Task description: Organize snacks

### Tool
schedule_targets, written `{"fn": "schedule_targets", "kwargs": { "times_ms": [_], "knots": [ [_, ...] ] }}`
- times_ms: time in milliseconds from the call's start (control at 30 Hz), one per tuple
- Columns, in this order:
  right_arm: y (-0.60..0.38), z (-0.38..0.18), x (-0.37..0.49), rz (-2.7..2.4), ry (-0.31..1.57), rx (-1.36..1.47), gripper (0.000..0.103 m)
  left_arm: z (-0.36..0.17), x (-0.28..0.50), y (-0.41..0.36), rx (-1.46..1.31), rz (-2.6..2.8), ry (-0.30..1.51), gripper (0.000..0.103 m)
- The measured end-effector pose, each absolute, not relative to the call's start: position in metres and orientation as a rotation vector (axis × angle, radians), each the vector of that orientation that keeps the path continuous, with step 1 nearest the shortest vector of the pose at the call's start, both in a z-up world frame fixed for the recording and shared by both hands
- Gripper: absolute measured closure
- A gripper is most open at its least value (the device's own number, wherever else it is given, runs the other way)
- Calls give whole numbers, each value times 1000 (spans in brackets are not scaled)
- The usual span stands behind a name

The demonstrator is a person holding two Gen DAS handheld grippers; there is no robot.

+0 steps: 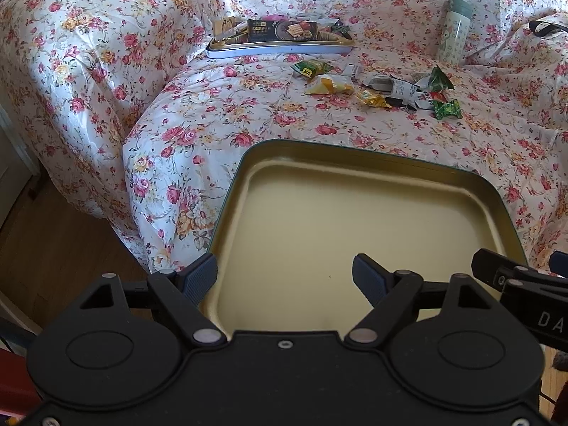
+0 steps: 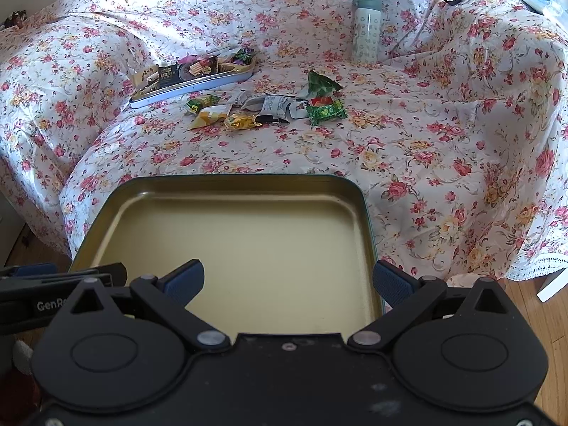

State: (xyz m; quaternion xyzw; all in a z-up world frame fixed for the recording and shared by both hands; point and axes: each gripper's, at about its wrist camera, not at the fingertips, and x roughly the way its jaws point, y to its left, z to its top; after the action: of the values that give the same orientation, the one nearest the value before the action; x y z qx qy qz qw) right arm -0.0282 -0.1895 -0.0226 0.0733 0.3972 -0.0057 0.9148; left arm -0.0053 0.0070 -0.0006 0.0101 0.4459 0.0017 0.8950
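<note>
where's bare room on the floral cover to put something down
Free: the cover between the empty tin lid and the loose snacks; also right of the lid. Crowded: from the filled tin through the snacks toward the bottle.

The right gripper (image 2: 287, 280) has its jaws wide apart above the near edge of an empty gold tin lid (image 2: 241, 245), with nothing between them. The lid lies at the front edge of a sofa covered by a flowered sheet (image 2: 443, 149). Further back, loose snacks (image 2: 266, 108) lie in a small group. Just behind them on the left is a shallow tin (image 2: 193, 78) with packets inside. A bottle (image 2: 365, 28) stands upright near the back.
</note>
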Motion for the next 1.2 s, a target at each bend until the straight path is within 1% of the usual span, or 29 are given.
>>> {"fn": "schedule_targets", "kwargs": {
  "times_ms": [1200],
  "knots": [
    [-188, -23, -28, -11, 818, 152, 0, 0, -6, 7, 25, -10, 924, 19]
  ]
}}
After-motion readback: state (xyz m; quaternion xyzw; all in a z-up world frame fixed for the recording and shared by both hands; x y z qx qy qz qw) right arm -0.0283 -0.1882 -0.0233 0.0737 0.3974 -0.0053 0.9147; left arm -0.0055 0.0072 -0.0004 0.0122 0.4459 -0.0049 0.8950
